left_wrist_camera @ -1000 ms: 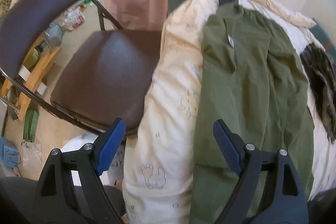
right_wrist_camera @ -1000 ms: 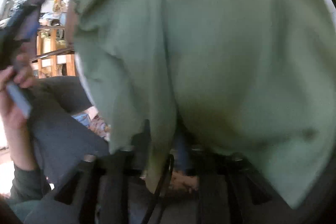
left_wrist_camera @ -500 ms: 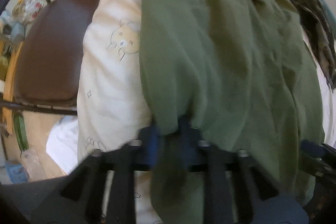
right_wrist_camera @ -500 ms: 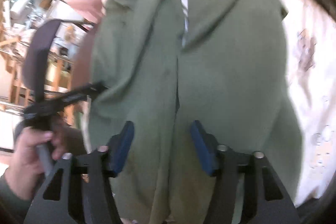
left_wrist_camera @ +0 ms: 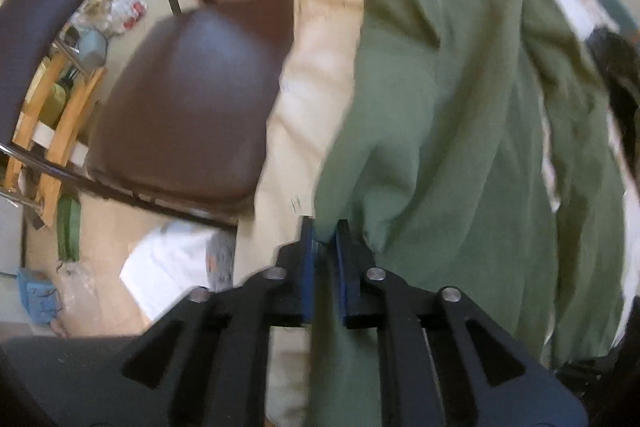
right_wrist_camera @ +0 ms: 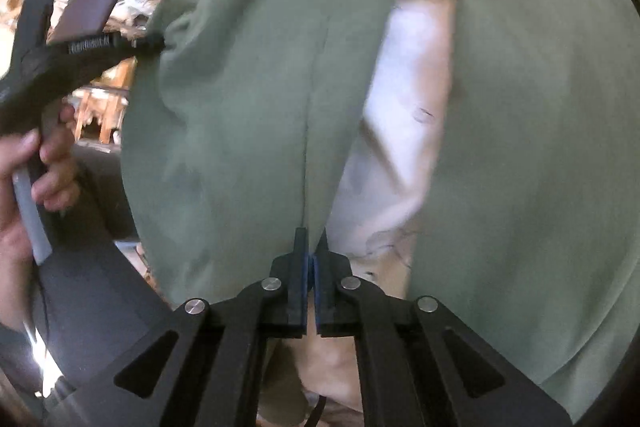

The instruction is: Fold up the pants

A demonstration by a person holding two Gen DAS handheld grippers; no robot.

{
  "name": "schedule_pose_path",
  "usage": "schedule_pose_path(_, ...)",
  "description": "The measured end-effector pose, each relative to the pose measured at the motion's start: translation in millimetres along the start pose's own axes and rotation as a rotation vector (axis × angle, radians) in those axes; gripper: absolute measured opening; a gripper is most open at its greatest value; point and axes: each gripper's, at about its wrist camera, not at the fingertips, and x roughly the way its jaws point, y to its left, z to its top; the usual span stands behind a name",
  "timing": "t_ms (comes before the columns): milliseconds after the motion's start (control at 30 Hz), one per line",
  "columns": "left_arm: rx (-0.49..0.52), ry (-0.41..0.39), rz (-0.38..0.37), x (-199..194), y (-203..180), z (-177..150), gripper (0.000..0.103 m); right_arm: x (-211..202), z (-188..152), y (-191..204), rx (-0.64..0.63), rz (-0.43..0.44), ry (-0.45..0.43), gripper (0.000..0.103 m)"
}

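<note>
Green pants are pinched by both nearly closed grippers, left and right, whose jaws have just been closing; lift evenly, keeping the hem taut.

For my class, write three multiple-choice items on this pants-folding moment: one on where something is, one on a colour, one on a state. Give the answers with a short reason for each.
1. Where does the chair stand relative to the bed's cream quilt in the left wrist view?
A. To its left
B. On top of it
C. To its right

2. What colour are the pants?
A. Navy blue
B. Olive green
C. Bright red

3. How do the jaws of the right gripper stand?
A. Wide open above the cloth
B. Closed on an edge of the pants
C. Closed on the chair back

Answers:
1 A: the brown seat lies left of the quilt's edge.
2 B: the cloth spread on the bed is olive green in both views.
3 B: the blue pads have just closed and pinch green fabric; the left gripper also clamps a pants edge.
</note>
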Motion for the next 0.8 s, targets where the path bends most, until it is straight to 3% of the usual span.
schedule_pose_path(67, 0.01, -0.006, -0.011, -1, -7, -1, 0.039, -9, -2, -4, 0.025, 0.015, -0.035, 0.008)
schedule_pose_path(100, 0.023, -0.03, -0.02, -6, -12, 1, 0.045, -14, -2, -6, 0.036, 0.028, -0.062, 0.016)
schedule_pose_path(167, 0.055, -0.096, -0.014, -17, -21, 3, 0.066, -19, 2, -8, 0.06, 0.05, -0.111, 0.046)
schedule_pose_path(200, 0.076, -0.144, 0.0, -26, -28, 2, 0.069, -23, 3, -9, 0.085, 0.063, -0.139, 0.065)
schedule_pose_path(300, 0.131, -0.237, -0.002, -43, -40, 0, 0.071, -21, 14, -10, 0.079, 0.048, -0.167, 0.066)
schedule_pose_path(400, 0.179, -0.281, -0.039, -51, -53, -2, 0.071, -6, 26, -5, 0.099, 0.03, -0.148, 0.06)
schedule_pose_path(467, 0.203, -0.305, -0.042, -55, -57, -5, 0.071, 1, 33, -12, 0.114, 0.011, -0.139, 0.049)
schedule_pose_path(533, 0.216, -0.311, -0.043, -59, -58, -6, 0.071, 16, 43, -7, 0.109, -0.047, -0.132, 0.015)
schedule_pose_path(600, 0.218, -0.318, -0.037, -60, -58, -7, 0.071, 22, 43, -5, 0.109, -0.061, -0.142, 0.002)
schedule_pose_path(800, 0.143, -0.333, -0.05, -67, -45, -4, 0.071, -33, 3, -11, 0.16, -0.048, -0.276, 0.0)
